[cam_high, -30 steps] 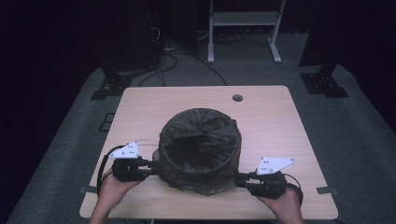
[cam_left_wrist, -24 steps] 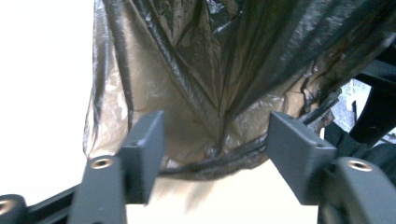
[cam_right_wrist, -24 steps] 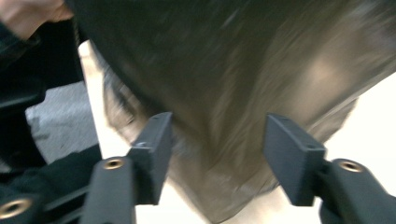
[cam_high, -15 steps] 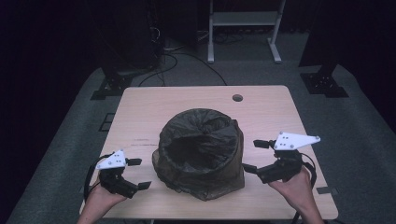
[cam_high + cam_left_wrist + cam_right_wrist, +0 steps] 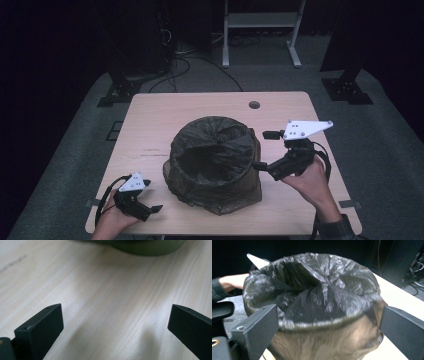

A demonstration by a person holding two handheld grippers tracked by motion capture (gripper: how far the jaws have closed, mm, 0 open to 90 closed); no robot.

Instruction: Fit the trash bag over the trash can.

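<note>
A round bin lined with a black plastic bag (image 5: 212, 162) stands in the middle of the light wooden table (image 5: 200, 107). The bag's edge is folded down over the rim, loose at the base. My right gripper (image 5: 265, 150) is raised just right of the bin, open, its jaws pointing at the rim and holding nothing. In the right gripper view the bag-lined bin (image 5: 312, 305) sits between the spread jaws, farther off. My left gripper (image 5: 152, 200) is low by the table's front left corner, open and empty. The left gripper view looks down on bare table (image 5: 105, 297), with the bin's base (image 5: 147, 246) at the top.
A small round hole (image 5: 254, 105) is in the table near its far edge. Beyond the table stand a white metal frame (image 5: 260, 25) and dark stands with cables on grey floor. Bare table lies left of and behind the bin.
Both grippers have let go of the bag's sides and opened. The left one drew back to the front left corner. The right one rose and moved out to the right.
</note>
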